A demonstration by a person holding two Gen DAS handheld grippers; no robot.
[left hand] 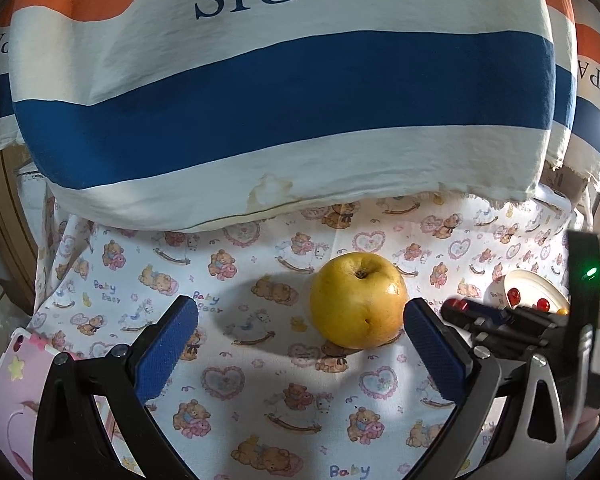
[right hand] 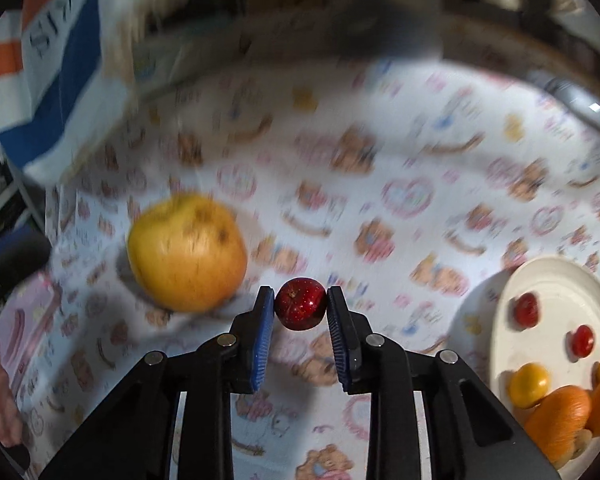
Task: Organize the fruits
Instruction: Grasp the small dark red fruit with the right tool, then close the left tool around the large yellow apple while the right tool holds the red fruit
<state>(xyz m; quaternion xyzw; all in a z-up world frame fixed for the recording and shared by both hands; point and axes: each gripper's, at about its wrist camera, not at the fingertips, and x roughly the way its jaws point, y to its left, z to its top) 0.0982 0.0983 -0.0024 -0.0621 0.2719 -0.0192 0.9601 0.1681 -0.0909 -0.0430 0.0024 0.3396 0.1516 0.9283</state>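
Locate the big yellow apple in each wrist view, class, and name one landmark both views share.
Left wrist: yellow apple just right of centre, beside the open left gripper.
Right wrist: yellow apple left of centre, left of the right gripper.
Shared landmark: white plate.

Ahead of the left gripper (left hand: pixel 300 320) the yellow apple (left hand: pixel 358 300) sits just inside its right finger, with bare cloth (left hand: pixel 260 380) open toward its left finger. Beyond looms a striped cushion (left hand: pixel 284 92). To the right gripper's (right hand: pixel 300 306) right, a white plate (right hand: pixel 556 292) with fruit blocks passage; cloth straight ahead lies free.
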